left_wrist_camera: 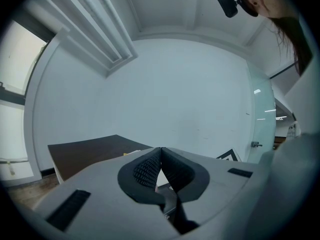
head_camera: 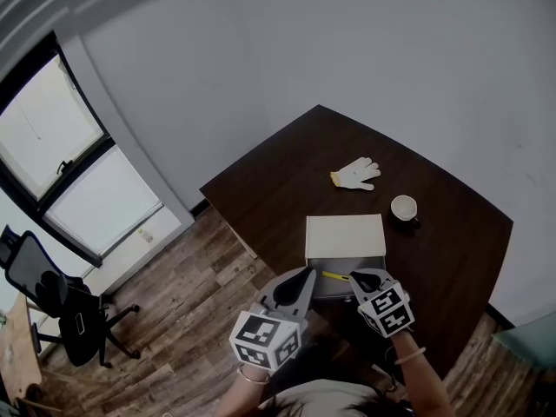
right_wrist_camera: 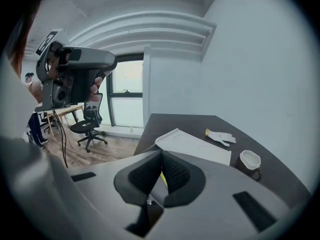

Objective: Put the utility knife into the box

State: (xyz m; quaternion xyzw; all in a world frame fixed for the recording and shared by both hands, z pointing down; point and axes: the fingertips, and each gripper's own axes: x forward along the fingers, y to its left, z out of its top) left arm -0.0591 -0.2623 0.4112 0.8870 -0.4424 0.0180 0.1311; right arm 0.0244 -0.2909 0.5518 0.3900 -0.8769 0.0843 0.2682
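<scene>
On the dark table (head_camera: 452,233) the white box (head_camera: 345,235) sits open. The left gripper (left_wrist_camera: 160,150) and right gripper (right_wrist_camera: 161,155) hover over it, jaws pressed together, empty. The yellow utility knife (head_camera: 334,276) seems to lie inside, so placing looks done. Next, probably draw both grippers clear.

Pale grey walls (head_camera: 261,42), wood-plank floor (head_camera: 182,276), dark table (head_camera: 287,189), bright window (head_camera: 52,137), black office chair (head_camera: 61,307).

Box (head_camera: 345,235) near end open; cup (head_camera: 404,208) right, glove (head_camera: 356,173) beyond.
</scene>
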